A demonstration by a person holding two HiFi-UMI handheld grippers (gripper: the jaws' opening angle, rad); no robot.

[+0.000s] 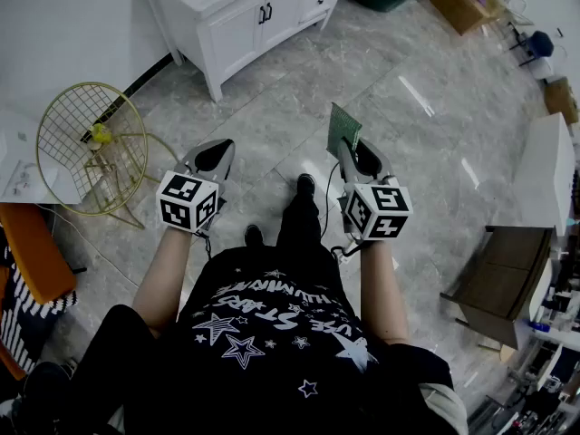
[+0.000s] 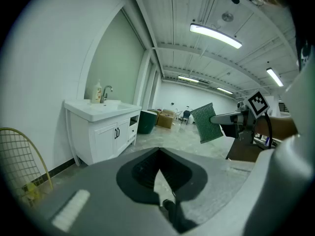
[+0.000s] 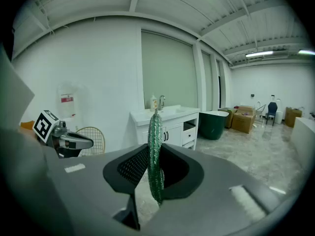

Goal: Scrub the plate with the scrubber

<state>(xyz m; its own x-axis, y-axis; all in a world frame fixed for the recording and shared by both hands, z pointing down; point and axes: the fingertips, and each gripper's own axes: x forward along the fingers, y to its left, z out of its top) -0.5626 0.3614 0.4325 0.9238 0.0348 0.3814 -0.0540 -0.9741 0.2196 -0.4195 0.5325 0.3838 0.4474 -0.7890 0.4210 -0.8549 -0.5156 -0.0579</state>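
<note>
A green scrubber [image 1: 343, 127] stands upright between the jaws of my right gripper [image 1: 353, 155], which is shut on it; in the right gripper view the scrubber [image 3: 155, 156] shows edge-on. From the left gripper view the same scrubber [image 2: 207, 123] appears as a flat green pad held by the other gripper. My left gripper [image 1: 212, 157] is shut with nothing in it, its jaws [image 2: 157, 173] closed together. Both grippers hang at waist height above the floor. No plate is in view.
A white sink cabinet [image 1: 237, 14] stands ahead with a soap bottle [image 2: 98, 92] and tap on it. A gold wire chair [image 1: 89, 146] is at the left, an orange seat [image 1: 32, 249] beside it. A brown table [image 1: 504, 282] and white counter [image 1: 550, 172] are at the right.
</note>
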